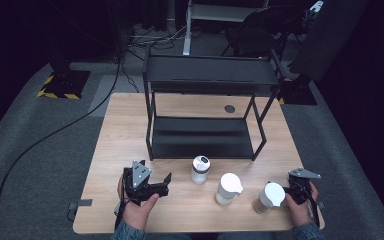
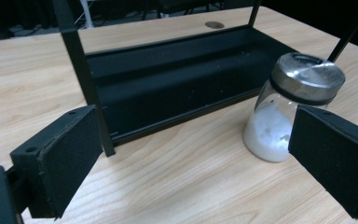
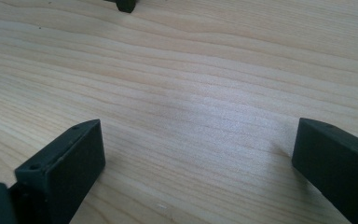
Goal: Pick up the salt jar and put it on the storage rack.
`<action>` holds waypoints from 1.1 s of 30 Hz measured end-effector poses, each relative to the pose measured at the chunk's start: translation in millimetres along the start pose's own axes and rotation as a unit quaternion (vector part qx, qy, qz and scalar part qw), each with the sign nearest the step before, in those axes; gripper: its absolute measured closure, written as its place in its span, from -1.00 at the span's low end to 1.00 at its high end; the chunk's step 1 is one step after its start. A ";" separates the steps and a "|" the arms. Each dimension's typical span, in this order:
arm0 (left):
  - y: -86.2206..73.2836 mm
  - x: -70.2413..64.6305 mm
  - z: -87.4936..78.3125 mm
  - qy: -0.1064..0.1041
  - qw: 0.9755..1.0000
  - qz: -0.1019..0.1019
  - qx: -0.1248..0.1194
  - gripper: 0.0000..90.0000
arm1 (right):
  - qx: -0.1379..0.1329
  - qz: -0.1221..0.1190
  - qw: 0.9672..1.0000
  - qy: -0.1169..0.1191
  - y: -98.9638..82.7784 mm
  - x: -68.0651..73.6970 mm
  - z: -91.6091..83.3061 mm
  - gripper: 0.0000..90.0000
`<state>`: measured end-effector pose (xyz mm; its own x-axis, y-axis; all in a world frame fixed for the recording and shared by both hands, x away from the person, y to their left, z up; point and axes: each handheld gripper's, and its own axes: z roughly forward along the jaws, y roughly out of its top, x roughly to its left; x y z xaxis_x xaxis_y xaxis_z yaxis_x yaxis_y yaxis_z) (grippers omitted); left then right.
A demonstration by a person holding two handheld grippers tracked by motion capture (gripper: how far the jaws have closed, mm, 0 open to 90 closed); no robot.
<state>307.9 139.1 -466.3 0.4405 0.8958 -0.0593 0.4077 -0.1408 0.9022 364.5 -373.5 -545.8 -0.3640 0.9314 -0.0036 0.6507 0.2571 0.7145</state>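
high view: left gripper [image 1: 166, 183] jaws spread, jar [image 1: 200, 169] near on table [image 1: 105, 165], before rack [image 1: 205, 112] | left gripper view: jar [image 2: 289, 112] off-centre by right jaw; closing now could tip it | right gripper view: right gripper [image 3: 193, 163] jaws spread over bare wood

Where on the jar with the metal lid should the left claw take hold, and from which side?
Grip the glass body of the jar just below its metal lid, coming in level from the person's side. It stands upright, round and narrow, and the open left claw already faces it.
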 end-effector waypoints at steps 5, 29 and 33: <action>5.2 -3.3 1.8 -0.006 1.000 -0.001 -0.007 -0.94 | 0.000 0.000 1.000 -0.001 0.0 0.1 0.0 -0.96; 27.4 -23.4 18.6 -0.024 0.999 0.000 -0.032 -0.93 | 0.000 0.001 1.000 -0.001 0.0 0.2 0.0 -0.96; 30.1 -25.8 20.7 -0.024 0.999 0.000 -0.035 -0.93 | 0.000 0.001 1.000 -0.001 0.0 0.2 0.0 -0.96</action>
<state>325.4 103.0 -446.5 0.4799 0.8739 -0.0778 0.3511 -0.1100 0.9299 364.4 -373.4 -545.8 -0.3617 0.9323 -0.0046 0.6514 0.2563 0.7141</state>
